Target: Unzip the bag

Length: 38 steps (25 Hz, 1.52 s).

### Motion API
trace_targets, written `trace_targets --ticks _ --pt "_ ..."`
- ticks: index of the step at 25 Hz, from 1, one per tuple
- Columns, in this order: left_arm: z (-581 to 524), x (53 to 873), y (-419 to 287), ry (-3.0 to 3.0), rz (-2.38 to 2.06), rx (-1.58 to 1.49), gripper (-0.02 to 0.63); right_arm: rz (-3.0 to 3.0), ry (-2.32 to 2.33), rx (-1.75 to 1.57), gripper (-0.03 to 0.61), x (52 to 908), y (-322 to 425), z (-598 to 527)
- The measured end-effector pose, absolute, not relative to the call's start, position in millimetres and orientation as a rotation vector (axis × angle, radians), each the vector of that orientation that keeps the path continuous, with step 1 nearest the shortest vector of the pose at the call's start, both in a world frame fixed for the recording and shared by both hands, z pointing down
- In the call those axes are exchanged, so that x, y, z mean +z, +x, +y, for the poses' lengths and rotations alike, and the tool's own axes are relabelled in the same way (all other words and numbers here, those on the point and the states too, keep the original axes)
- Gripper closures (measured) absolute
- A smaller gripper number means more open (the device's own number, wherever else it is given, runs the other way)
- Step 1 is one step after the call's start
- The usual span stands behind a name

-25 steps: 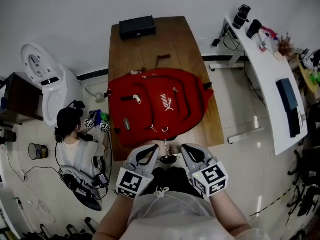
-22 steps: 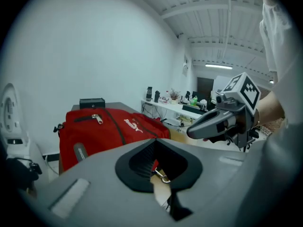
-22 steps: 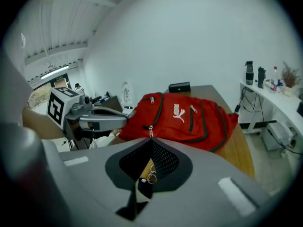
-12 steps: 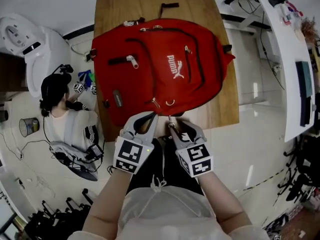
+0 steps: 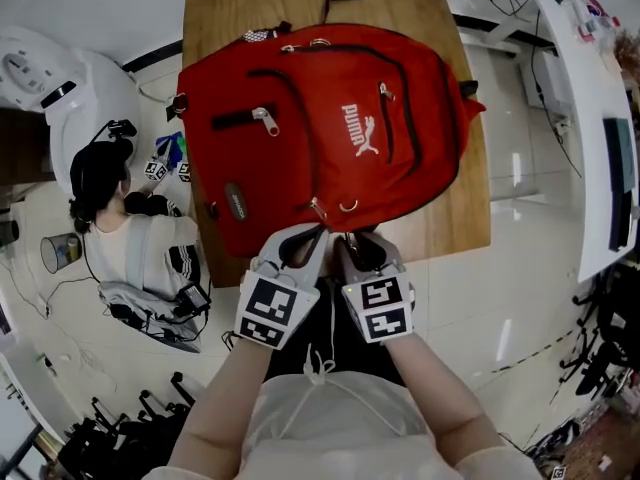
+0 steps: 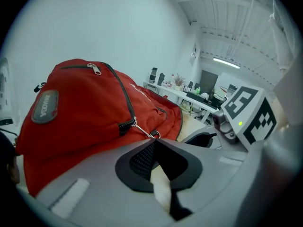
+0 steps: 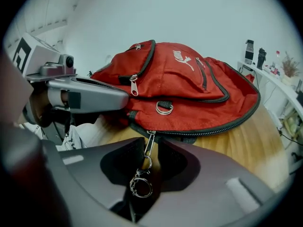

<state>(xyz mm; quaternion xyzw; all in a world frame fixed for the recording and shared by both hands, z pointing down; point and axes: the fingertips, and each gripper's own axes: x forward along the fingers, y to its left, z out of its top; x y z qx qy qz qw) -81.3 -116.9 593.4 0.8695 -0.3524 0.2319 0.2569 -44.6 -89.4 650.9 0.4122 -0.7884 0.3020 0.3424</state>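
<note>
A red backpack (image 5: pixel 320 138) lies flat on the wooden table (image 5: pixel 450 218), its bottom edge toward me. From the main zipper at that edge hangs a metal pull with a key ring (image 7: pixel 147 148). My right gripper (image 5: pixel 347 240) (image 7: pixel 151 143) stands around this pull, jaws slightly apart and open. The pull passes between the tips and its ring dangles in the hollow behind them. My left gripper (image 5: pixel 318 232) (image 6: pixel 154 140) is beside it at the bag's edge, shut, with nothing seen between its tips. A second small pull (image 6: pixel 150 134) lies just beyond it.
A person (image 5: pixel 100 178) sits on the floor left of the table next to a white machine (image 5: pixel 60 88). A white desk (image 5: pixel 600 118) with equipment stands at the right. The table's near edge is directly under both grippers.
Both grippers have moved forward and closer together, up to the bag's near edge. The right one has come in around the hanging zipper pull, which earlier hung free between the two grippers.
</note>
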Motion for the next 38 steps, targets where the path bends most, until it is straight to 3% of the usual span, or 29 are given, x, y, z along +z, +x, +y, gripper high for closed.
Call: trace_targets --ticks 6,23,28,38 --pt "-117.2 596.2 -79.9 2.364 -0.928 0.635 0.607 -2.033 1.058 0.741 0.565 654.1 -41.1 -92.0" --pt "-116.7 598.6 -64.7 2.384 -0.829 0.685 0.607 -2.006 0.978 0.793 0.566 646.9 -1.1 -96.1" --pt "-126.7 606.5 -31.6 2.382 -0.89 0.696 0.607 -2.003 0.913 0.814 0.566 651.1 23.3 -93.6" --pt "-146.7 619.3 -34.4 2.216 -1.122 0.791 0.607 -2.04 0.732 0.86 0.566 650.0 64.5 -108.1"
